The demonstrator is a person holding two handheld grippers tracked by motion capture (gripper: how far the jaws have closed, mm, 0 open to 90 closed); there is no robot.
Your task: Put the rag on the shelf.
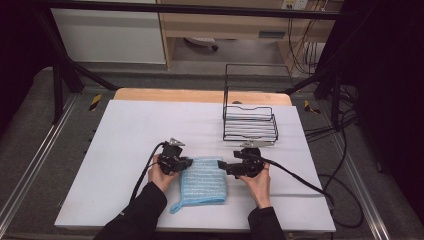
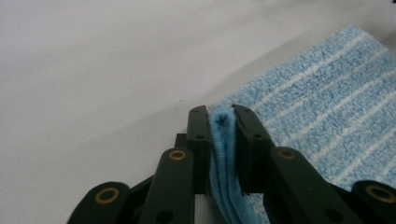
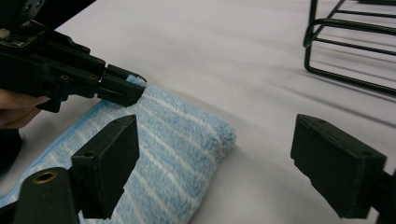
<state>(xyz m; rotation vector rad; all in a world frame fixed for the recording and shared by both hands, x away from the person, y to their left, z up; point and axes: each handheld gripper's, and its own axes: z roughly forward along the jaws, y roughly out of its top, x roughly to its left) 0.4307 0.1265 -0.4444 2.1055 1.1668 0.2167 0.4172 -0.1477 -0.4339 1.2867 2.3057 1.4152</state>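
Observation:
A folded light-blue towel with white stripes (image 1: 205, 181) lies on the white table (image 1: 135, 130) near its front edge. My left gripper (image 1: 189, 163) is at the towel's upper left corner. In the left gripper view its jaws (image 2: 220, 116) pinch a folded edge of the towel (image 2: 327, 107) between the pads. My right gripper (image 1: 223, 166) is level at the towel's upper right corner with its jaws wide apart. In the right gripper view the towel (image 3: 177, 135) lies ahead between the open jaws (image 3: 212, 135), untouched by them, and the left gripper (image 3: 126, 91) bites the far corner.
A black wire basket (image 1: 249, 122) stands just behind the right gripper, its frame also at the top right of the right gripper view (image 3: 350, 46). Cables trail from both grippers over the table. The table's left half is bare white surface.

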